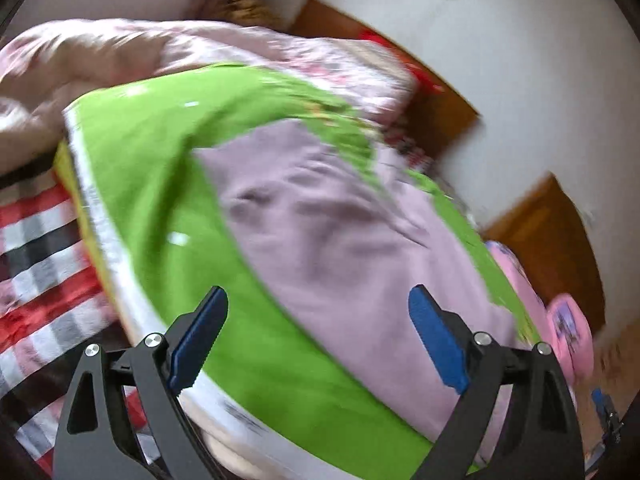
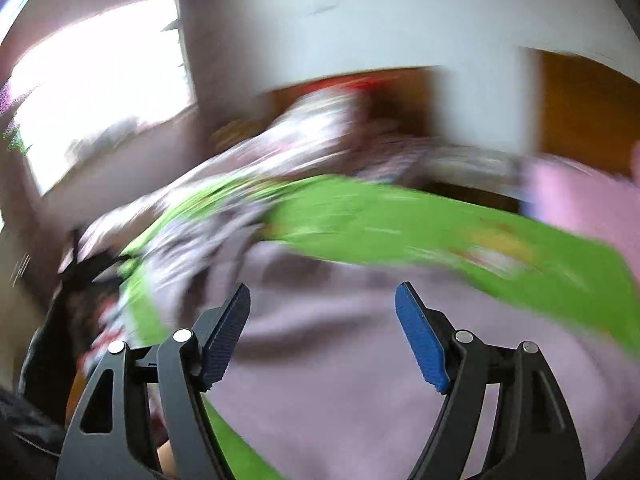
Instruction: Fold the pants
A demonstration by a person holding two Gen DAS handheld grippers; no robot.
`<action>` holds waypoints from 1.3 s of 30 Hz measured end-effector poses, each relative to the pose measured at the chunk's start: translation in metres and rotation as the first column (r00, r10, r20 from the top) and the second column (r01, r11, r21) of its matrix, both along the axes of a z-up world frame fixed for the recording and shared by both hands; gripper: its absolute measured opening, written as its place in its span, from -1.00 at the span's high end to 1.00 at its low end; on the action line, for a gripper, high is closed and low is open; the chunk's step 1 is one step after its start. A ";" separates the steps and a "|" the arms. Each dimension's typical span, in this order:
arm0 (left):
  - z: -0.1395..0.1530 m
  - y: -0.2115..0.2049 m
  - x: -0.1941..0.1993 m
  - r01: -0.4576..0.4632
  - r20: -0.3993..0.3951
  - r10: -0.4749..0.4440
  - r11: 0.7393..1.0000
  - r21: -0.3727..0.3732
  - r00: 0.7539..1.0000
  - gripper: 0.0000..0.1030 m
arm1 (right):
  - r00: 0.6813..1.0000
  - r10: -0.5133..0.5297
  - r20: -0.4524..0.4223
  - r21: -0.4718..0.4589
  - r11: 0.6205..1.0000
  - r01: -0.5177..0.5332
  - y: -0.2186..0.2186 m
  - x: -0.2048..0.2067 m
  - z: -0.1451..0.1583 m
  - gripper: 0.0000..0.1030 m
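No writing is legible; left hand-held gripper (image 1: pixel 318 304) and right hand-held gripper (image 2: pixel 322 300) gape wide, empty, above lilac pants (image 1: pixel 320 220).

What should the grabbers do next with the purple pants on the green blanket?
Probably lower one gripper onto an edge of the pants and pinch it for the next fold. Both the left gripper and the right gripper have open jaws with nothing between them, and the pants lie loose and wrinkled on the green blanket. The blur hides the best edge.
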State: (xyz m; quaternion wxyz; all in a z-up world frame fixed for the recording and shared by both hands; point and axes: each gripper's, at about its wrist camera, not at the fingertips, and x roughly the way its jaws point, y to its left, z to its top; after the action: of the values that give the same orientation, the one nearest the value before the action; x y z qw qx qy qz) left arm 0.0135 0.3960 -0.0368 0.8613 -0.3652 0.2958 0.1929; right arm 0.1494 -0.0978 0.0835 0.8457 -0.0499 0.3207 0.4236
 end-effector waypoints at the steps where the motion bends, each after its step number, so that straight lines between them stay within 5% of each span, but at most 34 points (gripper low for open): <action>1: -0.002 0.006 0.001 -0.010 -0.003 0.010 1.000 -0.007 1.000 -0.77 | 0.994 0.111 0.012 -0.020 0.994 -0.110 0.040 0.012 -0.001 -0.46; 5: -0.007 0.037 0.007 -0.049 -0.009 0.049 0.999 -0.021 0.999 -0.77 | 0.914 0.405 -0.014 -0.108 0.908 -0.404 0.184 0.052 -0.013 -0.45; 9: -0.010 0.066 0.030 -0.072 -0.030 0.072 0.997 -0.009 0.997 -0.75 | 0.843 0.535 -0.061 -0.185 0.824 -0.536 0.312 0.079 -0.033 -0.37; 15: -0.023 0.093 0.054 -0.085 -0.070 0.085 0.996 0.004 0.994 -0.65 | 0.749 0.636 -0.187 -0.321 0.681 -0.658 0.444 0.071 -0.077 -0.16; 18: -0.024 0.095 0.058 -0.088 -0.087 0.091 0.995 0.046 0.992 -0.25 | 0.725 0.632 -0.276 -0.350 0.636 -0.688 0.477 0.078 -0.108 0.21; 20: -0.023 0.097 0.059 -0.083 -0.106 0.091 0.993 0.081 0.990 0.55 | 0.700 0.666 -0.258 -0.326 0.622 -0.712 0.475 0.073 -0.106 0.59; 22: -0.019 0.097 0.055 -0.077 -0.085 0.087 0.991 0.106 0.993 0.91 | 0.706 0.678 -0.204 -0.340 0.627 -0.701 0.473 0.070 -0.098 0.72; 26: -0.002 0.100 0.050 -0.127 -0.047 0.136 0.980 0.152 0.990 0.91 | 0.702 0.695 -0.154 -0.325 0.636 -0.700 0.488 0.066 -0.084 0.76; 30: -0.014 0.107 0.059 -0.156 -0.121 0.171 0.979 0.130 0.978 0.88 | 0.708 0.685 -0.171 -0.404 0.607 -0.685 0.505 0.061 -0.108 0.68; 32: -0.020 0.107 0.059 -0.187 -0.155 0.211 0.970 0.156 0.965 0.48 | 0.703 0.667 -0.246 -0.338 0.621 -0.707 0.499 0.079 -0.103 0.44; 33: -0.019 0.107 0.055 -0.208 -0.159 0.234 0.964 0.166 0.959 0.34 | 0.709 0.651 -0.271 -0.317 0.635 -0.705 0.494 0.087 -0.099 -0.13; 35: -0.008 0.105 0.042 -0.284 -0.166 0.319 0.937 0.204 0.933 -0.50 | 0.768 0.591 -0.247 -0.231 0.733 -0.639 0.462 0.118 -0.067 -0.57; 37: 0.010 0.096 0.026 -0.328 -0.110 0.360 0.916 0.231 0.927 -0.60 | 0.800 0.559 -0.216 -0.137 0.794 -0.592 0.420 0.146 -0.039 -0.57; 39: 0.027 0.080 0.021 -0.282 -0.058 0.302 0.932 0.226 0.952 -0.63 | 0.847 0.492 -0.200 -0.106 0.849 -0.518 0.379 0.171 -0.024 -0.57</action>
State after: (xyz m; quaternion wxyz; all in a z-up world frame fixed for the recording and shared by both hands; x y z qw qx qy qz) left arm 0.0340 0.4764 -0.0098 0.8430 -0.3005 0.2547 0.3663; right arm 0.3202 0.2813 0.0595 0.6680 -0.1634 0.3975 0.6076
